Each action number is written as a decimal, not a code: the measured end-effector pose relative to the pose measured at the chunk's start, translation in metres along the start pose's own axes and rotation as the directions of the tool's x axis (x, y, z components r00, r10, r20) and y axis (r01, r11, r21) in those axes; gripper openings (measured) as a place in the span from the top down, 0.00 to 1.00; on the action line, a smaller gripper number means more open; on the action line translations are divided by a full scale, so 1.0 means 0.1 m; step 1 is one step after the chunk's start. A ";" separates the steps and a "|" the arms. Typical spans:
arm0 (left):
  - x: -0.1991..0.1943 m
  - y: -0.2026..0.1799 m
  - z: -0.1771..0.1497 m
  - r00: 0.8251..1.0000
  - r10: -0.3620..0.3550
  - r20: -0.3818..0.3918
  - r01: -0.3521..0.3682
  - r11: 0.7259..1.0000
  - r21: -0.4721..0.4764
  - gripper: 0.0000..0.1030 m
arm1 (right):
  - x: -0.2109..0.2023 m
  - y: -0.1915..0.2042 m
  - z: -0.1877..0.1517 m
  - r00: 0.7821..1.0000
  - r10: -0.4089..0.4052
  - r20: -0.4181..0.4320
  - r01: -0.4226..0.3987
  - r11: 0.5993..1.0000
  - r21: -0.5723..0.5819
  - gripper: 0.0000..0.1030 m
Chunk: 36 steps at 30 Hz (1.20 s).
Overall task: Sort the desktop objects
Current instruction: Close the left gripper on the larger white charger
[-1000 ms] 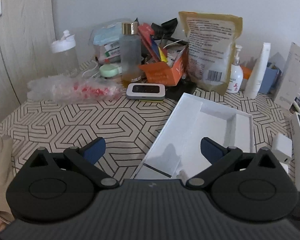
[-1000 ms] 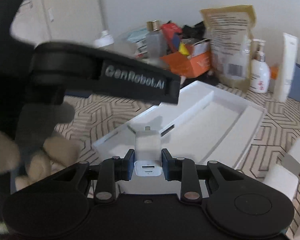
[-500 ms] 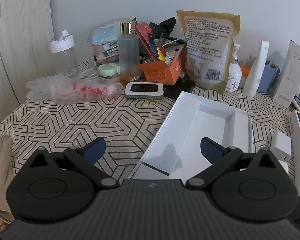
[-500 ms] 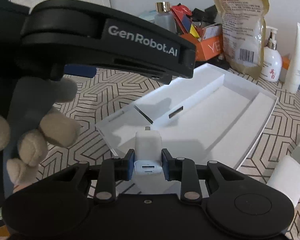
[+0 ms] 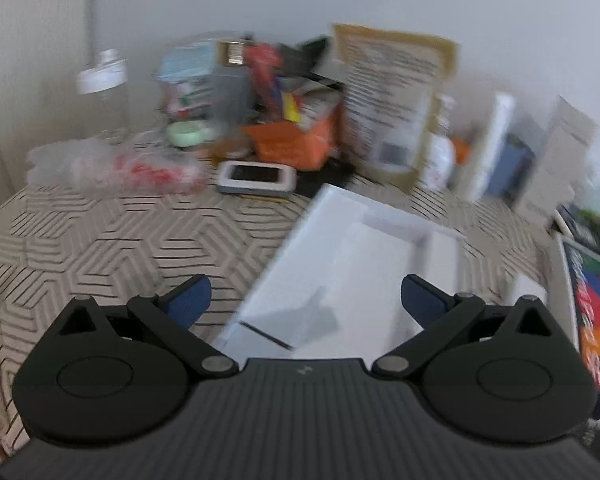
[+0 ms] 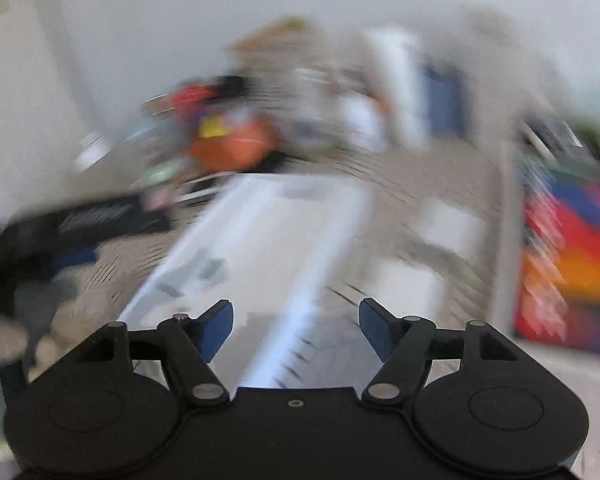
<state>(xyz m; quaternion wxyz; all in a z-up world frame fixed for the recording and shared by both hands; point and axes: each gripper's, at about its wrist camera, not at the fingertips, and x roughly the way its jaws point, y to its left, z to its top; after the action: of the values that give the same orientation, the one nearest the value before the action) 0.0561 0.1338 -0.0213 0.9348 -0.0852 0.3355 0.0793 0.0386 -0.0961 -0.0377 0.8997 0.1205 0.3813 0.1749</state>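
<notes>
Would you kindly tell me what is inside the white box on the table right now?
The white box shows only bare white compartments in the left wrist view. Its near end is covered by the left gripper, and the right wrist view is too blurred to show anything lying there.

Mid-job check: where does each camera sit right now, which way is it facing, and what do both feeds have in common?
Left wrist: rides on the left hand-held gripper, looks forward across the patterned table at the white box and the clutter by the wall; its open fingers show.
Right wrist: rides on the right hand-held gripper, looks along the white box, heavily blurred; its open fingers show, with a dark blurred shape at left that may be the other gripper.
Shared: the white box, the orange box, the table.
</notes>
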 end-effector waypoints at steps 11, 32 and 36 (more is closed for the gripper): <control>0.13 -0.78 -0.25 0.987 -0.118 -0.108 0.136 0.976 0.169 0.02 | -0.28 -0.68 0.07 0.988 -0.134 0.073 0.115 0.967 0.229 0.27; 0.52 -1.66 -0.50 0.970 -0.101 -0.221 0.171 0.931 0.323 0.22 | -0.50 -0.81 0.11 0.977 -0.136 0.165 0.081 0.951 0.299 0.27; 0.51 -1.67 -0.54 0.975 -0.078 -0.208 0.149 0.924 0.353 0.22 | -0.48 -0.90 0.10 0.980 -0.122 0.154 0.066 0.942 0.328 0.27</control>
<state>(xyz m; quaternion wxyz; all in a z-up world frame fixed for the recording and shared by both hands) 0.0960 -0.0352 -0.0769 0.9010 0.0641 0.4265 -0.0476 0.0347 -0.1984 -0.0312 0.9048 0.2618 0.3310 0.0560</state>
